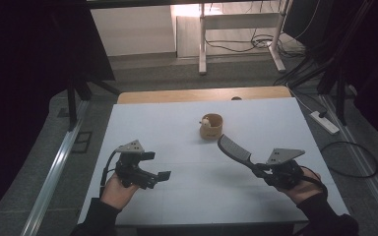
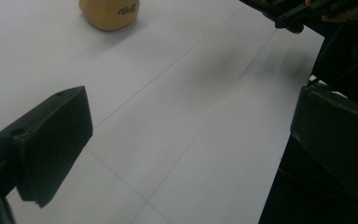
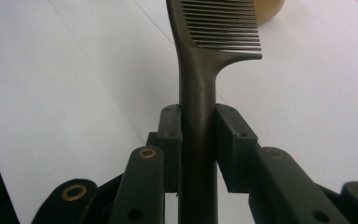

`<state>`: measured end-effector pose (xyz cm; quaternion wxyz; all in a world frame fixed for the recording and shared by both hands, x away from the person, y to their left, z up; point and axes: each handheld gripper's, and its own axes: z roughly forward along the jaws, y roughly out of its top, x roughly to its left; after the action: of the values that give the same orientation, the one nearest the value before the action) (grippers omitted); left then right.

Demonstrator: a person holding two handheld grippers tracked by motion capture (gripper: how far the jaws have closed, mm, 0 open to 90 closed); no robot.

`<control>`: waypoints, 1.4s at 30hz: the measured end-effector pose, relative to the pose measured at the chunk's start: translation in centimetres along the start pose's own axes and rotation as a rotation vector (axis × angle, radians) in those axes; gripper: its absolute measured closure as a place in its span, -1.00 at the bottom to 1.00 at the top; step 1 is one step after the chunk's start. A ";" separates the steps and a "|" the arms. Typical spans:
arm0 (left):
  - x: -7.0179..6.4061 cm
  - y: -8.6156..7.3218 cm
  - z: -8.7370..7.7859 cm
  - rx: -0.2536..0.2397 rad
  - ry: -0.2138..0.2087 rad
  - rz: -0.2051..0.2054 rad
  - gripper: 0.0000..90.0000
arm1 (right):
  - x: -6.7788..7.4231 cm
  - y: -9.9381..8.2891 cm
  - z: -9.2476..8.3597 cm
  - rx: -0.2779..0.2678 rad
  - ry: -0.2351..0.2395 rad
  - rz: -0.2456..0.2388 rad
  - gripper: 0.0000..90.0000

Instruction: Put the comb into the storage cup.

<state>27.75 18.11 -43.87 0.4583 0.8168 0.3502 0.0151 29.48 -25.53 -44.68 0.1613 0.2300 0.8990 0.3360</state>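
Note:
A black comb (image 1: pixel 234 149) sticks out over the white table top (image 1: pixel 177 128), teeth end toward a tan round cup (image 1: pixel 211 126). My right gripper (image 1: pixel 262 170) is shut on the comb's handle. In the right gripper view the two pads (image 3: pixel 170 135) clamp the comb handle (image 3: pixel 196 84), and the cup's rim (image 3: pixel 269 7) lies beyond the teeth. My left gripper (image 1: pixel 159 165) is at the front left, open and holding nothing. In the left gripper view its fingers (image 2: pixel 51 140) stand wide apart over bare table, with the cup (image 2: pixel 109 13) far ahead and the right gripper (image 2: pixel 298 11) at the top right.
Something small and pale sits inside the cup. A wooden table edge (image 1: pixel 202 94) shows behind the white top. On the floor are a power strip (image 1: pixel 325 122) and cables at the right, a metal rail (image 1: pixel 54 167) at the left and a desk frame (image 1: pixel 203 44) behind.

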 end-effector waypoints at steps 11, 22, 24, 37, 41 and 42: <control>0.2 1.7 1.7 0.015 -0.066 0.013 -1.00 | 0.6 0.4 -0.1 -0.036 0.003 -0.044 0.62; 0.2 3.2 3.1 0.038 -0.121 0.030 -1.00 | 1.5 1.0 -0.3 -0.084 0.017 -0.089 0.62; 0.1 3.5 3.4 0.045 -0.129 0.032 -1.00 | 1.6 1.2 -0.3 -0.092 0.019 -0.097 0.62; -0.1 5.2 5.1 0.061 -0.218 0.030 -1.00 | 2.4 1.8 -0.3 -0.135 0.035 -0.150 0.62; 0.1 5.4 5.5 0.063 -0.238 0.019 -1.00 | 2.7 2.0 -0.2 -0.147 0.040 -0.164 0.62; 0.2 5.5 5.6 0.064 -0.242 0.017 -1.00 | 2.7 2.0 -0.2 -0.149 0.041 -0.168 0.62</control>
<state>32.87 12.24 -42.99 0.4707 0.8297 0.2858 -0.0912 27.72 -22.84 -43.53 0.1870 0.1343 0.8907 0.3921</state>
